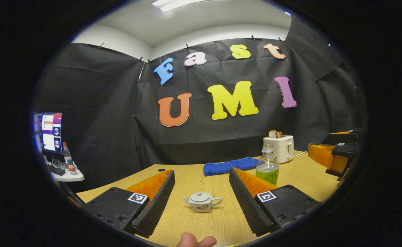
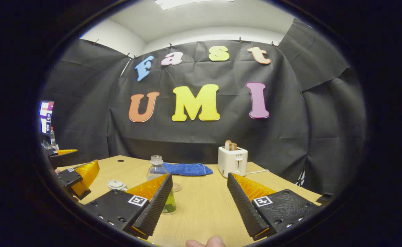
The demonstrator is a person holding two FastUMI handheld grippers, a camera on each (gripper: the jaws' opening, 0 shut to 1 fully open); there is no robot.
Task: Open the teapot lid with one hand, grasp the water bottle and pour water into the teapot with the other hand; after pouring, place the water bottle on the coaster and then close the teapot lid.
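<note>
Glossy ceramic teapot [image 1: 201, 202], wood-grain table [image 1: 201, 224]

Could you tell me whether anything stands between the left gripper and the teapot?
Nothing visible does. In the left gripper view the teapot, lid on, sits on bare table straight ahead of the open left gripper. The water bottle stands off to the right behind one finger, and the blue towel lies farther back.

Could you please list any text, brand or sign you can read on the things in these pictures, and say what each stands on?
"SUPOR": on the front of the white toaster.
Square black-and-white markers on the left gripper and the right gripper: patterns, no words.
Monitor screen and the label of the small clear bottle beside it: too small to read.
</note>
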